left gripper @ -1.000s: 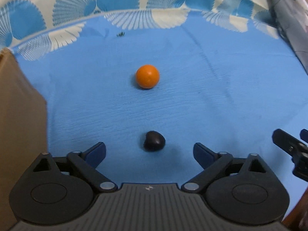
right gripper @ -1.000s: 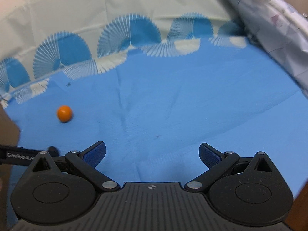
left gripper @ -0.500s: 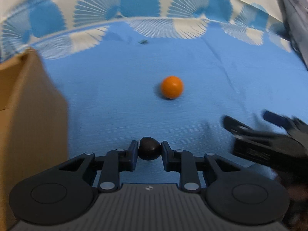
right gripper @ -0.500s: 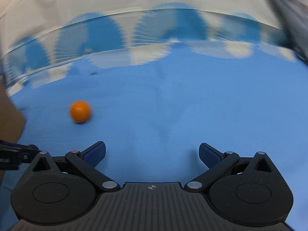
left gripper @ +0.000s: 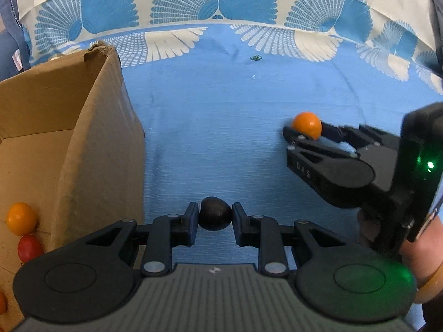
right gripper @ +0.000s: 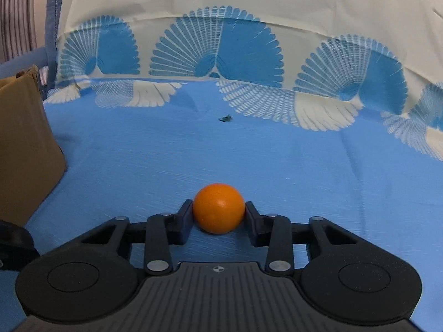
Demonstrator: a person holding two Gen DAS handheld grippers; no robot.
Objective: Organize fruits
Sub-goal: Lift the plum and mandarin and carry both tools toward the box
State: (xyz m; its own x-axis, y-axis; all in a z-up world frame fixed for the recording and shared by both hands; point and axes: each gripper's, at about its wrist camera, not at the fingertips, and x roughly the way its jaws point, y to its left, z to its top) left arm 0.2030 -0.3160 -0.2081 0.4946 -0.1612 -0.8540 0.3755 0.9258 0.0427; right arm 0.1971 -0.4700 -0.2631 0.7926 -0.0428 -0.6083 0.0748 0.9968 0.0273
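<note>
The left gripper (left gripper: 215,218) has its fingers (left gripper: 191,222) clamped on a small dark, almost black, egg-shaped fruit (left gripper: 215,217), one pad on each side of it, held just above the blue cloth (left gripper: 216,138) that covers the surface. Immediately to the left of this gripper stands an open brown cardboard box (left gripper: 83,149) with a torn top corner. Inside the box, against its near wall, lie a round yellow-orange fruit (left gripper: 20,218) and, just below it and touching or nearly so, a round red fruit (left gripper: 29,248).

The right gripper (right gripper: 218,217) is closing its fingers (right gripper: 184,221) on a round orange fruit (right gripper: 218,208) that sits between them on the blue cloth; both pads appear to touch its sides. In the left wrist view the same gripper reaches in from the right, held by a person's hand (left gripper: 415,246), with the orange fruit at its fingertips, well apart from the box. Beyond the fruit a tiny dark green scrap (right gripper: 225,118) lies on the cloth, near the band of blue and cream fan patterns.
</note>
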